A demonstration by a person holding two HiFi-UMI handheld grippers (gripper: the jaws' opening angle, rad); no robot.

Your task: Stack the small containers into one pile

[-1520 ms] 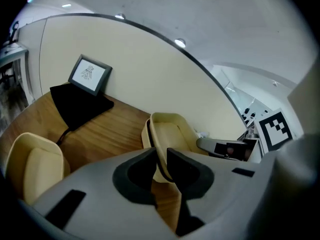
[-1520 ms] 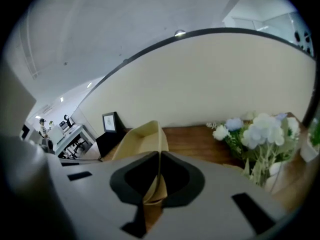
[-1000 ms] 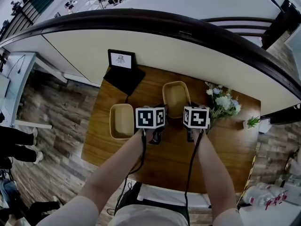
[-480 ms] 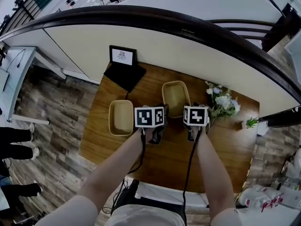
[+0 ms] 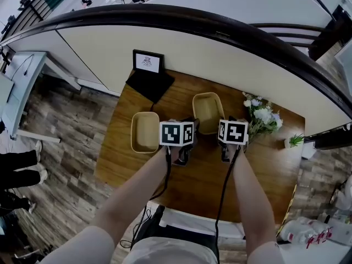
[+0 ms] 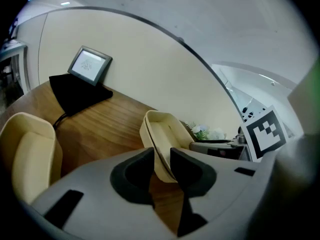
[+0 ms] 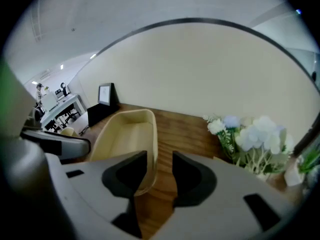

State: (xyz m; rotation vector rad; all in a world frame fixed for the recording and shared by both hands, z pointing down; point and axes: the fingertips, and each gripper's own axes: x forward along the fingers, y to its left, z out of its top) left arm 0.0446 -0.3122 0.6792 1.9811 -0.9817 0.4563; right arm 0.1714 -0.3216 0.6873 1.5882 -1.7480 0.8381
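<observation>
A beige container (image 5: 144, 132) waits at the left of the table (image 5: 124, 164). The left gripper (image 6: 161, 156), jaws opening, and the right gripper (image 7: 160, 161), jaws closing but not yet pinching, straddle the second container's (image 5: 208, 111) near walls. Lifted now, it could slip and tip toward the flowers (image 5: 261, 117).

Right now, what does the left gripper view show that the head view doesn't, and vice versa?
Only the left gripper view: the left gripper's jaws, opening, with the near wall of the right-hand beige rounded container between them. Only the head view: the person's bare forearms, the grey wood-plank floor and the small green potted plant. Both: that container, the second beige rounded container to its left, the small framed screen, the white flower bunch and the brown wooden table.
</observation>
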